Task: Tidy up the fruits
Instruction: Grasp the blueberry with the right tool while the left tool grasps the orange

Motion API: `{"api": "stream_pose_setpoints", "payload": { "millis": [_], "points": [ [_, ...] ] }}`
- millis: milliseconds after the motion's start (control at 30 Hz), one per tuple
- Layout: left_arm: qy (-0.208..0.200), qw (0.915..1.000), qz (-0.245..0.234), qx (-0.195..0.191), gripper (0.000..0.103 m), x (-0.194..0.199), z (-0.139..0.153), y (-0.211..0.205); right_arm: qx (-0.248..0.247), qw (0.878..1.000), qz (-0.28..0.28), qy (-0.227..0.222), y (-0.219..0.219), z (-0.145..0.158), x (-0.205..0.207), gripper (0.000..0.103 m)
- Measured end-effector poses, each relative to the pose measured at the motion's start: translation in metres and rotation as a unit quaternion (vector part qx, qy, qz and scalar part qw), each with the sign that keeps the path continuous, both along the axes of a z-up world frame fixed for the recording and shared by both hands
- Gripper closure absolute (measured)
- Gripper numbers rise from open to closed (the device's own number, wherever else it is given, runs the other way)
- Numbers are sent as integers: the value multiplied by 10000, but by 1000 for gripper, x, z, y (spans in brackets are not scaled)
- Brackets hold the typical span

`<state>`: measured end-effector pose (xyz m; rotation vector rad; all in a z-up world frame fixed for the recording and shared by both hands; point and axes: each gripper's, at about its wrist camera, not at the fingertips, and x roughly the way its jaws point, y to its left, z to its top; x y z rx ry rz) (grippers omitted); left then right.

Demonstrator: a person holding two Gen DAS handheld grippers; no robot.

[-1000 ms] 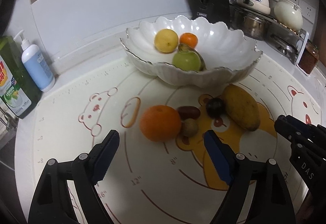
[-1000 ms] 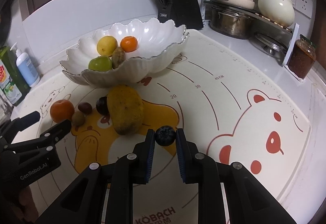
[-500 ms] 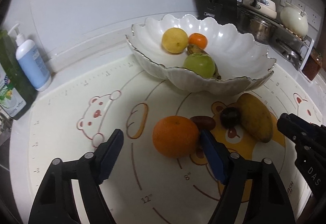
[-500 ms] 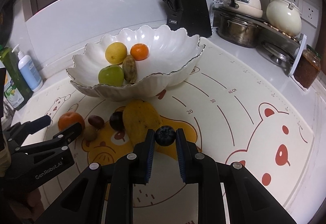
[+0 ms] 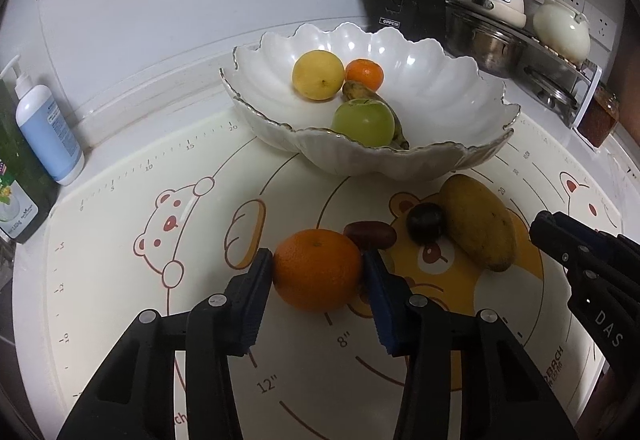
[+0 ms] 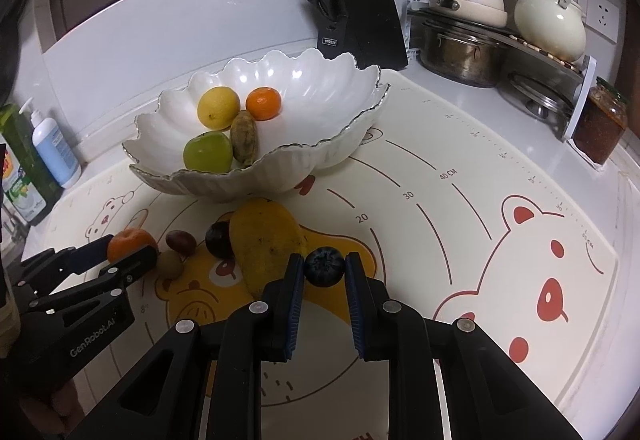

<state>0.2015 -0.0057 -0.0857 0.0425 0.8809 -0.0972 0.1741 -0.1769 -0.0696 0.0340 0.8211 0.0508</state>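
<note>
A white scalloped bowl (image 5: 452, 108) (image 6: 344, 96) holds a lemon (image 5: 318, 74), a small tangerine (image 5: 364, 74), a green apple (image 5: 363, 122) and a brownish oblong fruit (image 6: 244, 136). On the mat in front lie an orange (image 5: 317, 269) (image 6: 132, 241), a red date (image 5: 370, 234), a dark plum (image 5: 425, 222), a mango (image 5: 478, 227) (image 6: 266, 244) and a small kiwi (image 6: 170, 263). My left gripper (image 5: 318, 270) is shut on the orange. My right gripper (image 6: 324, 267) is shut on a blueberry (image 6: 324, 266), held above the mat.
A bear-print baking mat (image 6: 480, 208) covers the counter. A knife block (image 6: 360, 8) stands behind the bowl. Pots and a kettle on a rack (image 6: 500, 36) and a red jar (image 6: 600, 128) are at the right. Soap bottles (image 5: 46, 128) stand at the left.
My left gripper moved forward around the orange and closed on it. My right gripper, still holding the blueberry, moved closer to the bowl.
</note>
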Motion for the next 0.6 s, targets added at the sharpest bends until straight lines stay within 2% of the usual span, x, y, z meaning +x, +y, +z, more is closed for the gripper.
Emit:
{"api": "stream_pose_setpoints", "payload": {
  "millis": [600],
  "points": [
    [-401, 9992, -38, -29, 58, -11, 35, 2, 50, 9996, -28, -264, -2, 20, -10, 81]
  ]
}}
